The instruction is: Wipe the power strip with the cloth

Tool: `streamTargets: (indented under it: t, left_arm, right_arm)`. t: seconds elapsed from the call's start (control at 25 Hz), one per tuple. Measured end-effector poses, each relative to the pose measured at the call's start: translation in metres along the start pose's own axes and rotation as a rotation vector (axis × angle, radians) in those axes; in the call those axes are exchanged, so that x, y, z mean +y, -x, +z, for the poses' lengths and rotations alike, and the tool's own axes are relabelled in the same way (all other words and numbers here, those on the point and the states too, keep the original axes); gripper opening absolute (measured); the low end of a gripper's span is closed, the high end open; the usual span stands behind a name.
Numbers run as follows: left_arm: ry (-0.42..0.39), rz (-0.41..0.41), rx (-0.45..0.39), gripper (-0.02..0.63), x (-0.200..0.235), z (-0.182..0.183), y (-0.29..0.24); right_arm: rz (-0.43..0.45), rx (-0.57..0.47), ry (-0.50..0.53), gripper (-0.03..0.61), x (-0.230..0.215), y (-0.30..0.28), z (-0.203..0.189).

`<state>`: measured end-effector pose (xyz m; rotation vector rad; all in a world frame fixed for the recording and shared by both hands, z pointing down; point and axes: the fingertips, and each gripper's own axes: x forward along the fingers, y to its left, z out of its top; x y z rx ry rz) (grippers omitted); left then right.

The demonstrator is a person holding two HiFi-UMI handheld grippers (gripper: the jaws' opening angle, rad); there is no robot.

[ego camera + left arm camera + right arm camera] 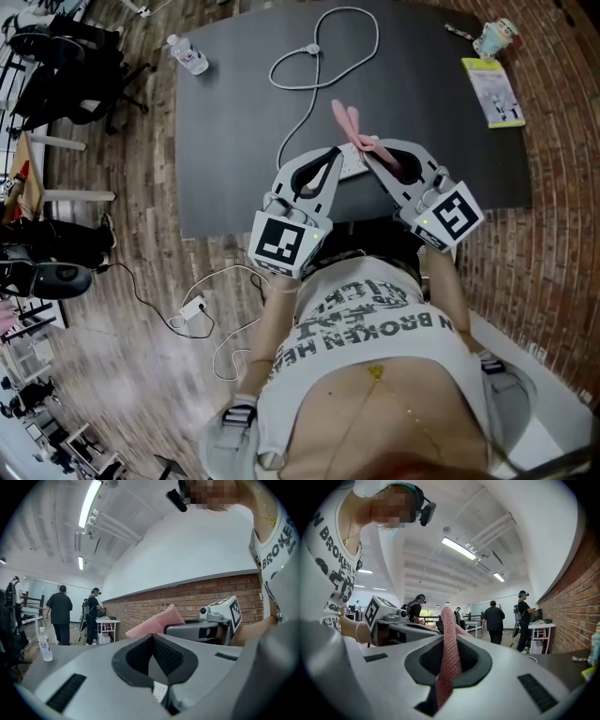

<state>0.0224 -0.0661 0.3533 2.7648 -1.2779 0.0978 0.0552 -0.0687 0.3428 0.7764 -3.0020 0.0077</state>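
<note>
The white power strip (353, 163) lies at the dark table's (234, 141) front edge, and its cable (312, 103) loops away toward the far side. My right gripper (367, 150) is shut on a pink cloth (349, 122), which stands up between its jaws (449, 644) just over the strip. My left gripper (331, 153) is shut, its tips right beside the strip's left end. In the left gripper view a white sliver of the strip (159, 692) shows under the closed pads. I cannot tell whether it is pinched. The cloth (154, 623) also shows there, held by the other gripper.
A water bottle (189, 54) stands at the table's far left corner. A yellow booklet (494, 92) and a small cup (494, 37) sit at the far right. Chairs (66, 66) and a floor charger (194, 307) are to the left. People (493, 620) stand farther off.
</note>
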Motion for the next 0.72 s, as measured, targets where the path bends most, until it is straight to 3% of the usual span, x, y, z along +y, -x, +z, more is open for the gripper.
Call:
streamTargets:
  t: [0.72]
  left_arm:
    - [-0.012,-0.049,0.004,0.008,-0.0095,0.0066,-0.0062]
  right_arm:
    - [-0.034,0.025,0.008,0.015,0.0018,0.0035,-0.0031]
